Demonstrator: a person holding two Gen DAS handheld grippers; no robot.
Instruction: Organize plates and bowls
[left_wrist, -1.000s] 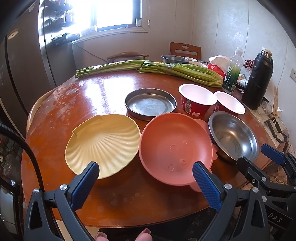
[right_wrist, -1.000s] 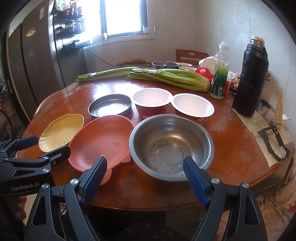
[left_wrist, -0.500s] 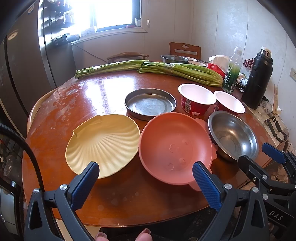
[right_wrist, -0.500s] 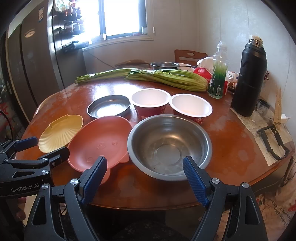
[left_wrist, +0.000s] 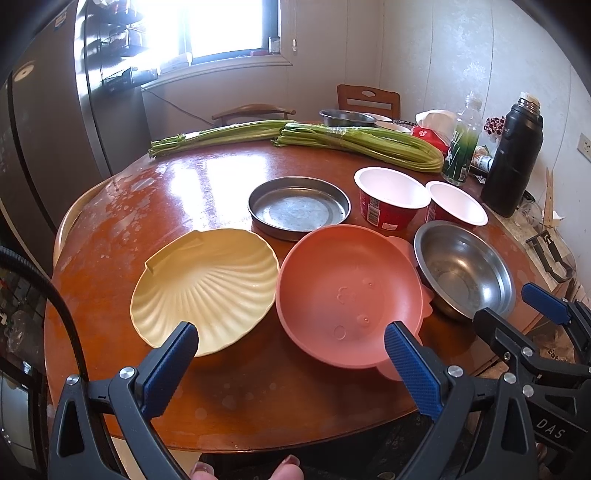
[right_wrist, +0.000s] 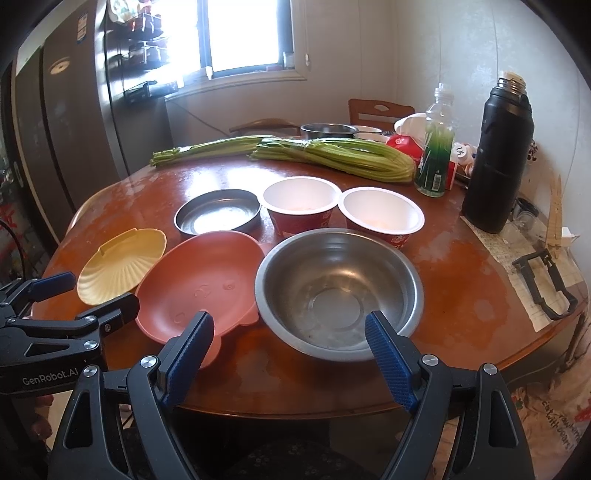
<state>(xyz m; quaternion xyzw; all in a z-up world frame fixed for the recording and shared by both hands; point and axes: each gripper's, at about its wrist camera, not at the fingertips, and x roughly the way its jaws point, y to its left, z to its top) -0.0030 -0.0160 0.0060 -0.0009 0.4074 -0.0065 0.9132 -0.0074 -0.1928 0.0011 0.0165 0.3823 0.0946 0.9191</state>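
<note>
Both tongs are hanging released and empty over the near edge of the round table (left_wrist: 229, 398): the left gripper (left_wrist: 291, 354) is facing the gap between 2 plates, and the right gripper (right_wrist: 288, 343) is facing the steel bowl (right_wrist: 340, 291), its 2 fingers gaping wide on either side of the near rim without touching it.

The dishes are sitting in 2 rows. Nearest are the yellow shell plate (left_wrist: 207, 291) at the left, the pink plate (left_wrist: 351, 291) in the middle, just beside it, and the steel bowl at the right, with the pink plate's right rim seeming to touch or overlap it. Behind them are lying the flat metal pan (left_wrist: 299, 208) and 2 red paper bowls (left_wrist: 391, 195), side by side.

The shell plate and pink plate are looking like light, stiff plastic; their smooth, shallow faces are offering nothing to pinch, so the near rim is probably the place to take each one, a finger above and a finger below. The steel bowl is likely heavier and slippery, so a firm bite on its rolled rim seems wise. The paper bowls are looking thin and easily crushed, so a gentle pinch on the lip would suit them, and they should nest.
</note>
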